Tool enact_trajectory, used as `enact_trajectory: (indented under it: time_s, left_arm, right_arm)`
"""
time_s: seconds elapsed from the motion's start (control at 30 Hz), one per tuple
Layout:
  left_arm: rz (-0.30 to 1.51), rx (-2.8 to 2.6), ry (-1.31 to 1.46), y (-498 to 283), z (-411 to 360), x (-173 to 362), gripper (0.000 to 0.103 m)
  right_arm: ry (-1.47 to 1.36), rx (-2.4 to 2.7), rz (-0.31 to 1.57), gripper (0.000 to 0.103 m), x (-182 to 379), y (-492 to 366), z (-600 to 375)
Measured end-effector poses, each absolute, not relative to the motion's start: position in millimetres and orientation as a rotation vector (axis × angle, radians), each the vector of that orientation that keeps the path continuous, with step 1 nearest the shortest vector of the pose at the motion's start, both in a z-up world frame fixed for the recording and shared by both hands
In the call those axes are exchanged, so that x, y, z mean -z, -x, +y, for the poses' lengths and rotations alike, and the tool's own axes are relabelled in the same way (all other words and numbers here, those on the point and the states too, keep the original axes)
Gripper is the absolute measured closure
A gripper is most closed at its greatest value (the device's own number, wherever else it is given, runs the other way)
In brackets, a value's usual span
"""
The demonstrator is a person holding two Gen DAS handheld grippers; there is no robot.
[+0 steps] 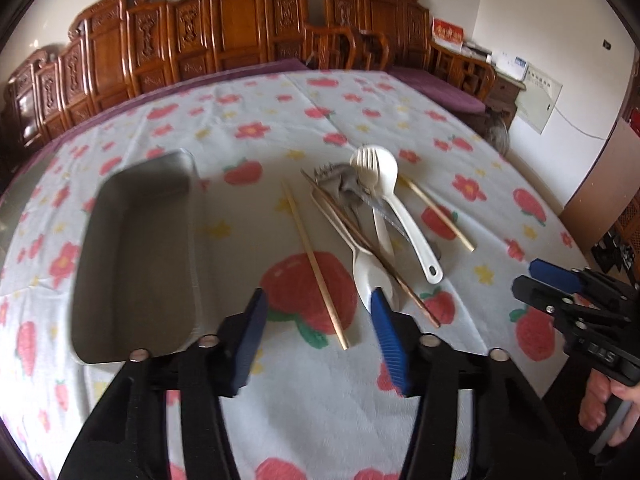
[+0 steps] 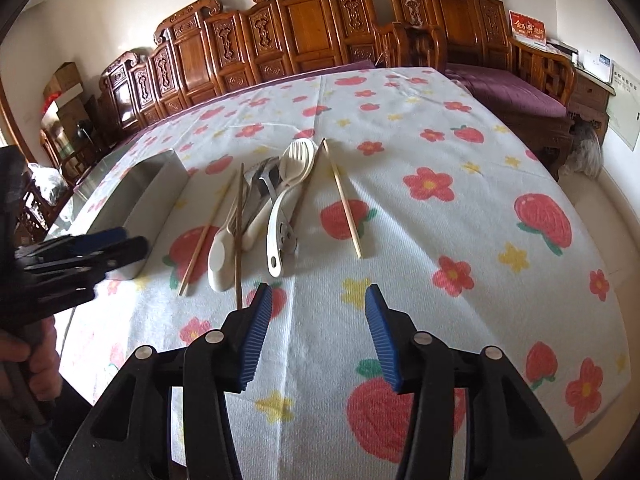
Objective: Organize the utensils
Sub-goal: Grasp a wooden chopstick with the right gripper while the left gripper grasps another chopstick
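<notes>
Blue ribbed pads line both grippers, and each pair of jaws stands apart with nothing but cloth showing between them. From its own camera the left gripper (image 1: pixel 318 300) hovers low over the table, its right pad close above the bowl of a white spoon (image 1: pixel 370 268), though whether they touch cannot be told. A pale chopstick (image 1: pixel 314 264) lies in the gap ahead of its jaws. The right gripper (image 2: pixel 318 294) hangs over bare tablecloth (image 2: pixel 460 220), a white cloth printed with red strawberries, flowers and yellow stars, with the tip of a dark chopstick (image 2: pixel 239 232) just beside its left pad. The utensils lie in a loose heap near the middle of the table: a white ladle-like spoon (image 2: pixel 280 216) with a white fork (image 2: pixel 298 156) lying in its bowl, some grey metal pieces (image 2: pixel 264 178) beneath, and another pale chopstick (image 2: pixel 344 204) lying apart to the right. A metal tray (image 1: pixel 136 256), rectangular and empty, sits to the left of the heap. Carved wooden benches (image 2: pixel 304 20) stand along the wall behind.
</notes>
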State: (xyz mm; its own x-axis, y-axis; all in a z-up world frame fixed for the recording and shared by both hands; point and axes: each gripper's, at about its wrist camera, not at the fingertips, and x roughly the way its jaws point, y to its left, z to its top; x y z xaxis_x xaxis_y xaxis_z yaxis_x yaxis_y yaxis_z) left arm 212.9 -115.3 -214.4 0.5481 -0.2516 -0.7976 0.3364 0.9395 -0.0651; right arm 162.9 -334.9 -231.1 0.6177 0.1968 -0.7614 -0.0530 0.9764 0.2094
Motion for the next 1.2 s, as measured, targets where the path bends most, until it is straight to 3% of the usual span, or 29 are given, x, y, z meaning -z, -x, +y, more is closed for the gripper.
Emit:
enact_trajectory:
  time_s: [0.4,0.47,0.53,0.67,0.9,1.2]
  left_arm:
    - [1.013,0.318,-0.146,-235.0,-131.3,261.7,0.071]
    - [1.008,0.310,-0.150,-235.8,-129.6,263.8,0.078]
    - [1.007,0.310,-0.142,-235.9,-125.6,263.9,0.098]
    - [1.014,0.315,-0.112,-233.6,-116.4,263.0,0.099]
    - [0.999,0.317,-0.091,-223.6,-102.9,251.3,0.099]
    - [0.954,0.320,-0.085,-207.4,-93.6,221.8,0.099]
  right_arm:
    - [-0.166,-0.156,0.910,0.052,235.6,-173.6,-329.4]
    - [-0.168,-0.162,0.910,0.052,235.9,-176.3,-328.1]
    - [-0.163,-0.167,0.908,0.052,236.1,-180.5,-326.8]
    - [-0.168,-0.170,0.907,0.055,237.5,-197.2,-330.0]
    - [-0.140,-0.159,0.946,0.072,252.6,-249.1,-343.5]
    - [-0.046,-0.198,0.997,0.079,262.2,-287.8,-333.4]
